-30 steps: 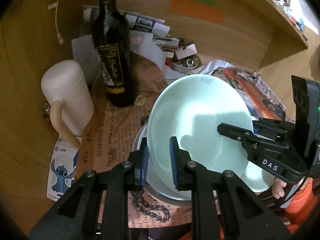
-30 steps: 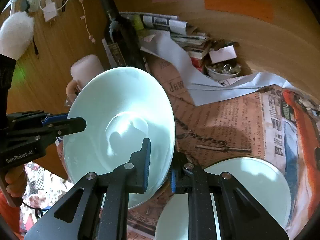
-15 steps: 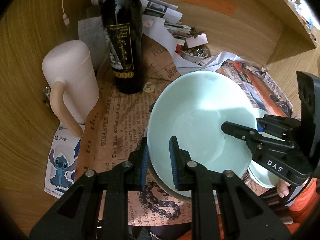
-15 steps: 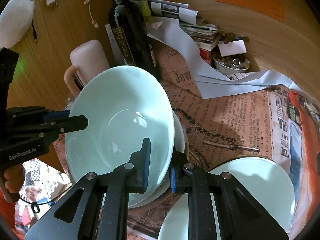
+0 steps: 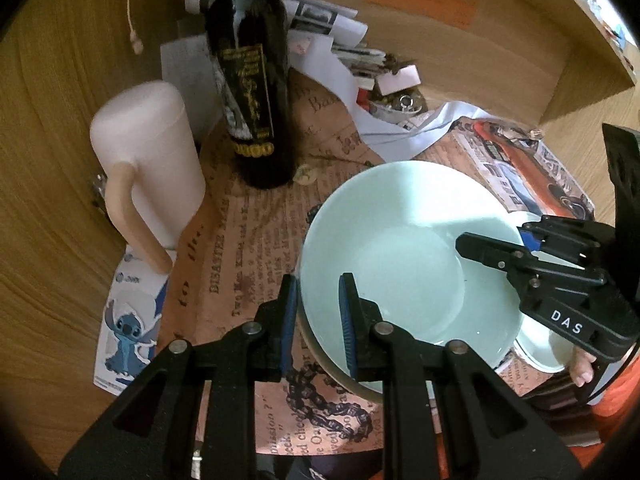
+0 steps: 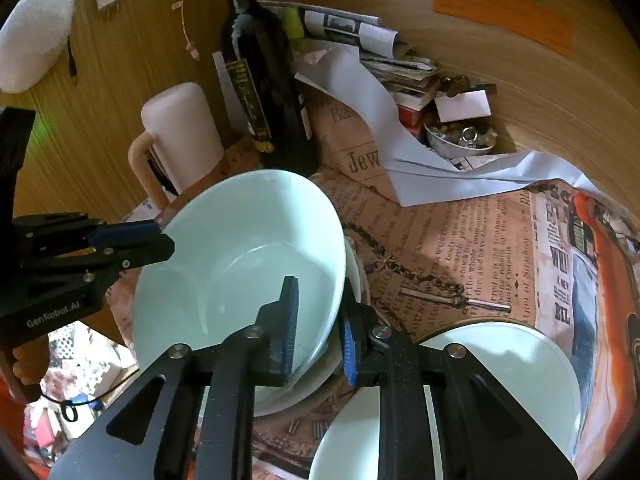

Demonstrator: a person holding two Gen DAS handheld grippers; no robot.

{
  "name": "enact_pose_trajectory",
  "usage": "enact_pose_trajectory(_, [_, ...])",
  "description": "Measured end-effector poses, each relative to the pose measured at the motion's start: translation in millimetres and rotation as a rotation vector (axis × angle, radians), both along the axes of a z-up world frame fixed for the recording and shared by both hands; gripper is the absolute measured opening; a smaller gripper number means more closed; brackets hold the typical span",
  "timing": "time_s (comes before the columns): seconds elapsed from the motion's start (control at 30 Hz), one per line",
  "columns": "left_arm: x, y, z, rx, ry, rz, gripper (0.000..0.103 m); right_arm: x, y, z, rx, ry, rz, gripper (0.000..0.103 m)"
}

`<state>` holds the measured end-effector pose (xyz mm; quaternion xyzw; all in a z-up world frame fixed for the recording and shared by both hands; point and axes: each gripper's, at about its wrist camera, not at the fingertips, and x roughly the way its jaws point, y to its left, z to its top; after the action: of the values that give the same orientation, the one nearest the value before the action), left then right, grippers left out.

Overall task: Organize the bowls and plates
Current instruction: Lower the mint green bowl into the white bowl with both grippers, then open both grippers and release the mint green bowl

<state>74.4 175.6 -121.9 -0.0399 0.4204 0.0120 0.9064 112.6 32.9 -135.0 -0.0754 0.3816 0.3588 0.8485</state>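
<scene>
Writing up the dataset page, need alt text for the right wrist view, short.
Both claws hold one pale green bowl by opposite rims: the right claw, its jaws starting to open, at the near rim, the left claw at the left rim. The bowl sits over another dish on a newspaper-print cloth, with a pale plate to its right and a dark wine bottle behind.

Wooden tabletop (image 5: 52, 240) — covered by newspaper-print sheet (image 6: 460, 240). On the sheet: dark wine bottle (image 5: 252, 92), pink jug (image 5: 152, 160), pale plate (image 6: 500, 392) — cartoon sticker sheet (image 5: 128, 328) alongside.
</scene>
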Motion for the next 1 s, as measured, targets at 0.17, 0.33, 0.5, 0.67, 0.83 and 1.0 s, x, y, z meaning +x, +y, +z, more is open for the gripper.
enact_pose_trajectory(0.17, [-3.3, 0.2, 6.4, 0.019, -0.031, 0.018, 0.020, 1.2, -2.2, 1.4, 0.010, 0.009, 0.004, 0.018])
enact_pose_trajectory(0.33, [-6.3, -0.4, 15.6, 0.024, -0.061, 0.018, 0.021, -0.3, -2.0, 2.8, 0.010, 0.003, 0.001, 0.019])
enact_pose_trajectory(0.5, [-7.6, -0.5, 22.1, -0.001, -0.074, 0.015, 0.021, 1.2, -6.5, 4.9, 0.028, 0.017, 0.004, 0.020])
enact_pose_trajectory(0.67, [-9.1, -2.1, 26.6, 0.016, -0.102, 0.030, 0.021, -6.2, -13.9, 17.7, 0.036, -0.076, -0.014, 0.045])
enact_pose_trajectory(0.83, [-9.9, -2.4, 26.4, -0.010, -0.108, -0.004, 0.021, -4.2, -18.5, 22.3, 0.028, -0.103, -0.024, 0.048])
enact_pose_trajectory(1.0, [-15.8, -0.4, 26.6, 0.012, -0.136, 0.016, 0.067, 8.2, -25.1, 15.3, 0.033, -0.036, -0.027, 0.048])
